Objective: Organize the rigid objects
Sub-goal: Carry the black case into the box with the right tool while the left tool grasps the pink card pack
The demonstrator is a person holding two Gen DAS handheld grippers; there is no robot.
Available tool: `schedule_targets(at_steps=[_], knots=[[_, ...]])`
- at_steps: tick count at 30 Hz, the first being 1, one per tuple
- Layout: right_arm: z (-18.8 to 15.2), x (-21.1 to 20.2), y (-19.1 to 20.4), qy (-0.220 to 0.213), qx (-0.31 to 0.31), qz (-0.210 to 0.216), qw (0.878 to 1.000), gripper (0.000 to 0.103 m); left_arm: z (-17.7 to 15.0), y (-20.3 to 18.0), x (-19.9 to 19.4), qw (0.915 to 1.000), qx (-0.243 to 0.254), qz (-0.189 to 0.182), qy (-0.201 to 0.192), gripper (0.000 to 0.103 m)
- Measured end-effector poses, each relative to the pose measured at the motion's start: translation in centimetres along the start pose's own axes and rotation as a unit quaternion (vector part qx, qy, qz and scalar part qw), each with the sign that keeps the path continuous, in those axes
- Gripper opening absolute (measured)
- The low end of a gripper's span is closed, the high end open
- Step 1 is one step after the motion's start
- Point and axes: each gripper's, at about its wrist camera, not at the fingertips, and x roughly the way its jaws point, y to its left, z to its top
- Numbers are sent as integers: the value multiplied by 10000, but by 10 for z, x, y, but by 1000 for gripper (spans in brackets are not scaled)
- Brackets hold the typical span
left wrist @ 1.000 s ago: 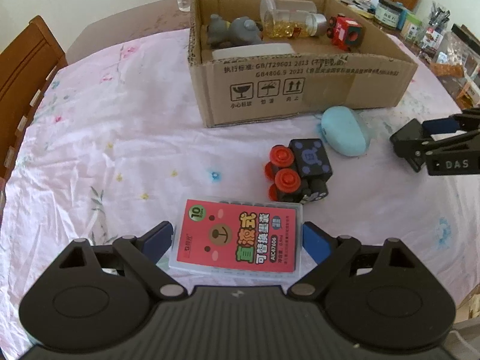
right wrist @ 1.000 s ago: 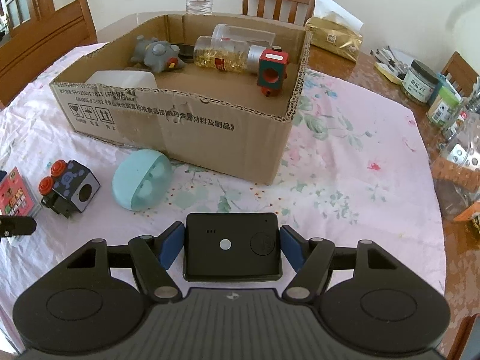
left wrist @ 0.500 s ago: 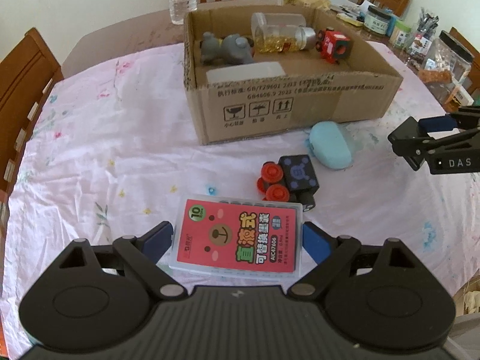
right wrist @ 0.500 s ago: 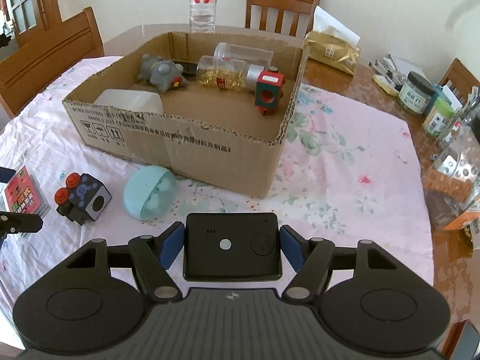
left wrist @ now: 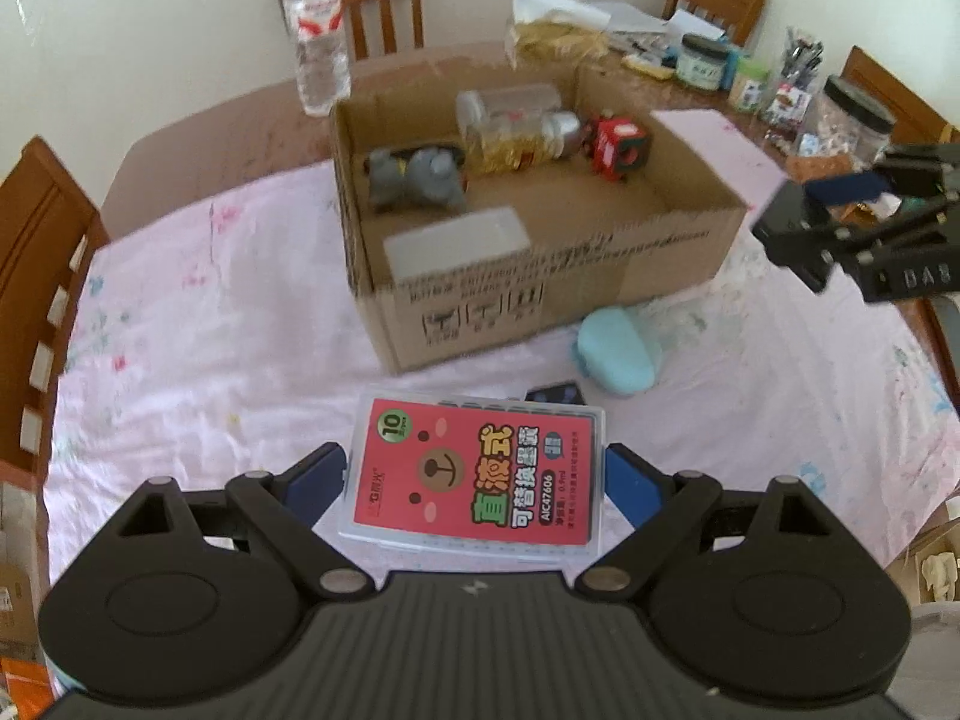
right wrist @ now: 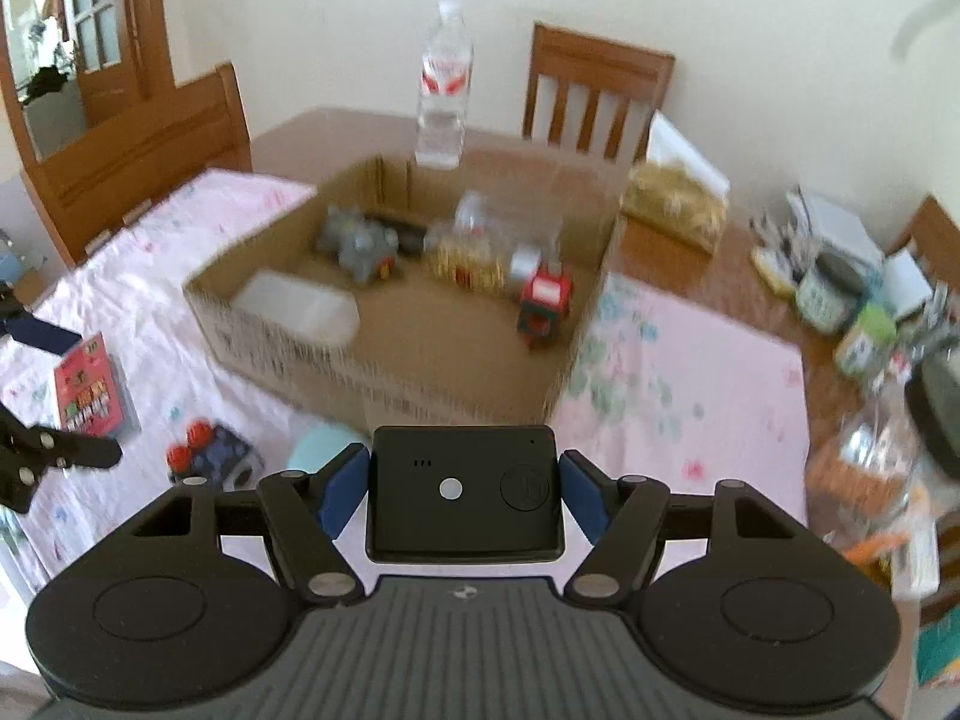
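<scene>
Brown wooden table (right wrist: 690, 276), pink floral cloth (left wrist: 198, 324) over most. On cloth: cardboard box (left wrist: 672, 261), pale blue case (left wrist: 618, 348), dark cube toy (right wrist: 225, 459). Bare wood: water bottle (left wrist: 315, 36), jars (right wrist: 831, 288), blurred.

In the left wrist view the red-labelled plastic case (left wrist: 477, 474) hides nearly all of the black cube toy (left wrist: 555, 393) — only a dark corner shows. In the right wrist view the black device (right wrist: 467, 491) and a gripper finger cover most of the pale blue egg-shaped object (right wrist: 315, 450). Motion blur smears the cardboard box (right wrist: 384, 384) print — unreadable.
</scene>
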Motion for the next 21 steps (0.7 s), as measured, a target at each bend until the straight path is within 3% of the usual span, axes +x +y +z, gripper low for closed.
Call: schedule_targets(at_steps=[6, 14, 19, 20, 21], knots=[[34, 15, -3, -281, -68, 90, 9995, 74, 16, 8, -9, 9996, 34, 135, -250, 91], [50, 72, -4, 157, -98, 351, 9992, 74, 29, 19, -12, 9989, 28, 255, -387, 91], [48, 90, -6, 160, -192, 84, 9997, 74, 35, 25, -16, 9983, 25, 346, -478, 91], [48, 91, -7, 123, -200, 24, 9997, 76, 36, 26, -16, 9982, 27, 359, -487, 91], [48, 91, -9, 131, -188, -41, 9997, 85, 37, 27, -16, 9981, 25, 369, -492, 91]])
